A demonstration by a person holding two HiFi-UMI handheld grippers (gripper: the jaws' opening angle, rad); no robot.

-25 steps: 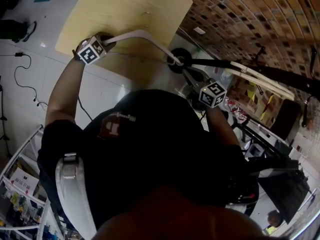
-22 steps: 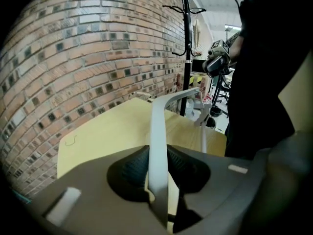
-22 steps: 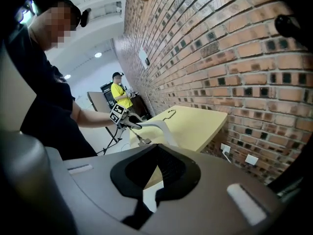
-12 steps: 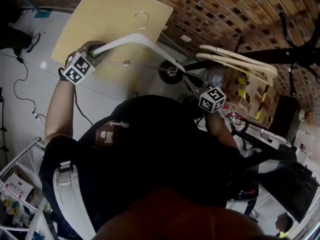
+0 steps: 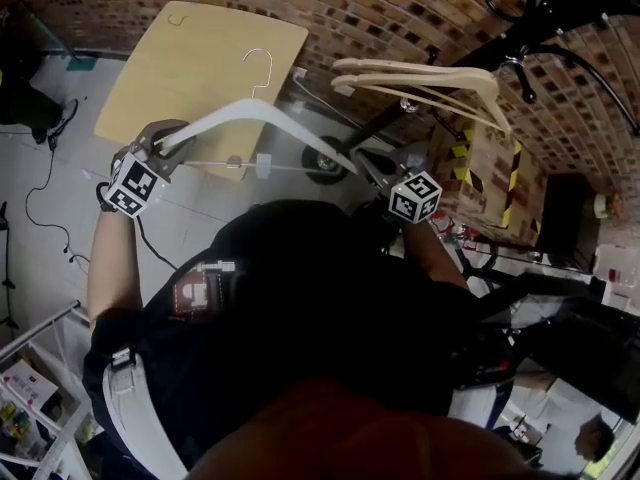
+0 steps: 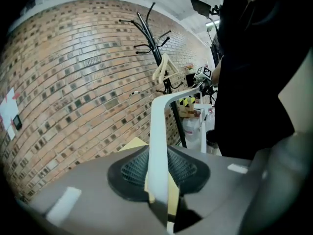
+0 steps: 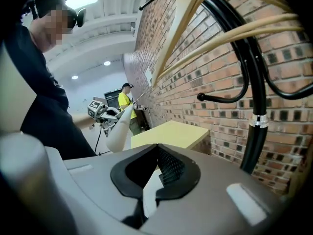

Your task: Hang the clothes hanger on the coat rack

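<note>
At the far left of the head view the white floor [image 5: 40, 218] lay open, and only a thin black cable [image 5: 45, 183] wound over it. Next came the left gripper [image 5: 160, 148], held up in front of the near edge of the light wooden table [image 5: 200, 48]. Its jaws stood partly closed and pressed from both sides on the left end of the white clothes hanger [image 5: 270, 116]. In the left gripper view the white arm rose straight up from between the ribbed pads.

The hanger was in the air, about level, and touched nothing except the two grippers. Its metal hook [image 5: 258, 66] pointed away from the person, over the right part of the table and toward the brick wall [image 5: 400, 8]. A thin lower bar [image 5: 215, 164] ran under its arms.

The right end of the hanger was in the right gripper [image 5: 368, 166]. Its jaws were closed on the white tip, and the right gripper view showed that tip caught between the dark pads.

Further right and higher, several cream wooden hangers [image 5: 420, 78] hung on the black coat rack [image 5: 545, 3]. A clear gap stayed between the metal hook and these hangers, so the white hanger was not yet on the rack. In the right gripper view the black pole and one curved arm of the rack stood near, on the right side, with the wall directly behind. The free room was between the right edge of the table and the rack. To the right of the rack the floor was crowded with things too small to tell.
</note>
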